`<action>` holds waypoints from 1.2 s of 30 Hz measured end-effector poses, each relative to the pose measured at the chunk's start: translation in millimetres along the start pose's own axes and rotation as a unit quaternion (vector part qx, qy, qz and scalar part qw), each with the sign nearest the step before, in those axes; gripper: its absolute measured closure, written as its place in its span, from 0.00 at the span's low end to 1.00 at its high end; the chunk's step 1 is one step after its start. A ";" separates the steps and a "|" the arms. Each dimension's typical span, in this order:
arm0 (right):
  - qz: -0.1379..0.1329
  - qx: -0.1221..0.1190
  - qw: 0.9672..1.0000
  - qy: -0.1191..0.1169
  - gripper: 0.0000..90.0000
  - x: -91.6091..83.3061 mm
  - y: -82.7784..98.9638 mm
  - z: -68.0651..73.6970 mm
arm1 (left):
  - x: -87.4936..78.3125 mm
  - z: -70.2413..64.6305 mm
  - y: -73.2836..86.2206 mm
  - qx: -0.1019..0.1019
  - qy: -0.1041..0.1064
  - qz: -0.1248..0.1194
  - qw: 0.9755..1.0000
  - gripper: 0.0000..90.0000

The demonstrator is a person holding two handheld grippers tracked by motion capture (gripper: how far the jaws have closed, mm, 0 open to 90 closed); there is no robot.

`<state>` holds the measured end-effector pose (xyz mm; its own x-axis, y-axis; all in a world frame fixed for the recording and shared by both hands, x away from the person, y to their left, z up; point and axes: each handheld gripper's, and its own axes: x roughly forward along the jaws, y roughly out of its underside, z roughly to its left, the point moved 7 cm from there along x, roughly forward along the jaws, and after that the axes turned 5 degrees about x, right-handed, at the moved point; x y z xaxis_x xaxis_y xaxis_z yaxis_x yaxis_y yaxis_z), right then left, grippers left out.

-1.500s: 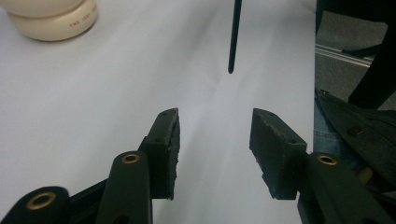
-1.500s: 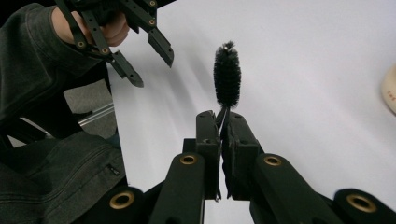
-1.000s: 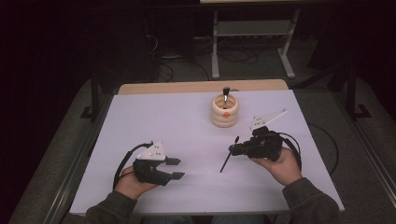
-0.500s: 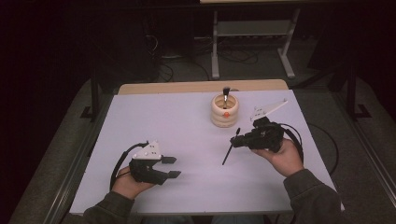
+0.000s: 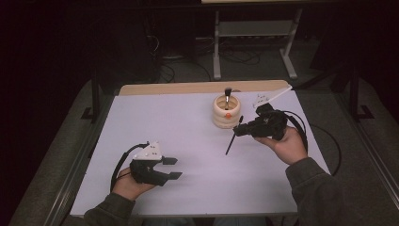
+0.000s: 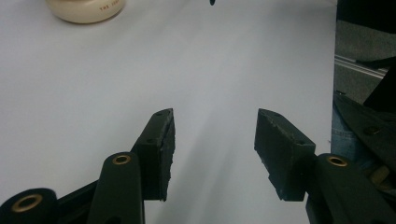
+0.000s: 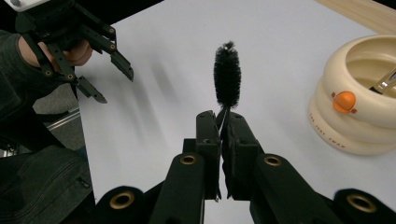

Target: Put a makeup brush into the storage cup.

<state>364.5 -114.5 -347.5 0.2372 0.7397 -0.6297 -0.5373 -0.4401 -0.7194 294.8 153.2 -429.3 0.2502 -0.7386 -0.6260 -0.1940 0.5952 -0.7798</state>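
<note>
My right gripper (image 5: 238, 132) is shut on the thin wire stem of a black bottle brush (image 5: 230, 145), held above the white table just right of a cream ringed holder (image 5: 225, 115). In the right gripper view the bristle head (image 7: 227, 74) sticks out past the shut gripper (image 7: 220, 126), with the holder (image 7: 359, 112) and its orange button on the right. Another brush (image 5: 227, 95) stands in the holder. My left gripper (image 5: 171, 168) rests near the front left, open with nothing between its fingers; its own view has the gripper (image 6: 215, 135) over bare white table.
A white sheet covers the table (image 5: 164, 117), with a wooden strip (image 5: 188, 88) along the far edge. A metal stand (image 5: 254, 42) and cables lie on the dark floor beyond. The left hand's gripper (image 7: 105, 70) appears at the upper left of the right gripper view.
My right hand has lifted and carried the black brush farther back, closer to the cream holder. The left hand has stayed where it was.
</note>
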 end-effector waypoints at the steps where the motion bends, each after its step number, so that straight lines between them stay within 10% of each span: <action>1: 0.001 0.001 1.000 0.002 0.95 -0.5 -1.1 -0.7 | -0.4 0.1 -0.1 0.001 0.000 0.000 1.000 0.53; 36: -0.013 0.007 1.000 0.015 0.95 -4.7 -46.2 -17.9 | -7.3 5.0 -0.1 -0.018 -0.013 -0.014 1.000 0.43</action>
<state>402.7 -106.8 -316.7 0.2756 0.7351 -0.6195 -0.5426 -0.4131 -0.7314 297.7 160.1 -424.6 0.2800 -0.7464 -0.6037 -0.2202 0.5622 -0.7972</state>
